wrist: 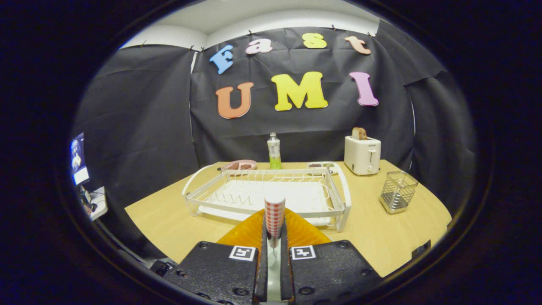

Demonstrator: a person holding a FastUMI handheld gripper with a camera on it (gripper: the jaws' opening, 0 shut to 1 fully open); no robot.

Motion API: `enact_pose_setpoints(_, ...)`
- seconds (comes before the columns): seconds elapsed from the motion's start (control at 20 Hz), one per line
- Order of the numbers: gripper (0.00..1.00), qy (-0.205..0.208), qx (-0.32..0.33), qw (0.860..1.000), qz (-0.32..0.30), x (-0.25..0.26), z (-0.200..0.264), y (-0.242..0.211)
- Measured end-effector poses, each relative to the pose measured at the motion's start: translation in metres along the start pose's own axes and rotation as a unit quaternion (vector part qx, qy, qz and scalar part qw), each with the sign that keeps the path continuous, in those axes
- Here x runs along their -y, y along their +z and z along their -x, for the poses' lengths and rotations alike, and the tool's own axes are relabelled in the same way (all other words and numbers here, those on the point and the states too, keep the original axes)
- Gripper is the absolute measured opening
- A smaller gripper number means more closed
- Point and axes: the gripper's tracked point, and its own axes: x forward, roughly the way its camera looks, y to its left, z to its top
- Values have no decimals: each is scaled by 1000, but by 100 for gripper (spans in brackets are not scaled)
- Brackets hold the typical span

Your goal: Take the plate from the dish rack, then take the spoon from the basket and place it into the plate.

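gripper (pixel 274 237) clamped narrow on spoon (pixel 274 214), both fingers pinching handle. spoon stands upright between fingers, long axis pointing up and away, red-white checked handle with pale cap on top. orange plate (pixel 245 231) sits right under it, near edge of wooden table (pixel 372 228), just in front of white dish rack (pixel 262 195). wire basket (pixel 397 190) off to right, looks empty. guessing next bit is straight drop onto plate, short move.
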Motion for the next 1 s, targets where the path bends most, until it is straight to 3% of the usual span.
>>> enact_pose_setpoints(0.3, 18, -48, -2, 998, -42, 14, -1, -12)
enact_pose_setpoints(0.7, 23, -90, -7, 995, -33, 22, 0, -17)
enact_pose_setpoints(0.8, 32, -111, -8, 993, -35, 29, 4, -14)
enact_pose_setpoints(1.0, 66, -130, 6, 991, -24, 29, 15, 2)
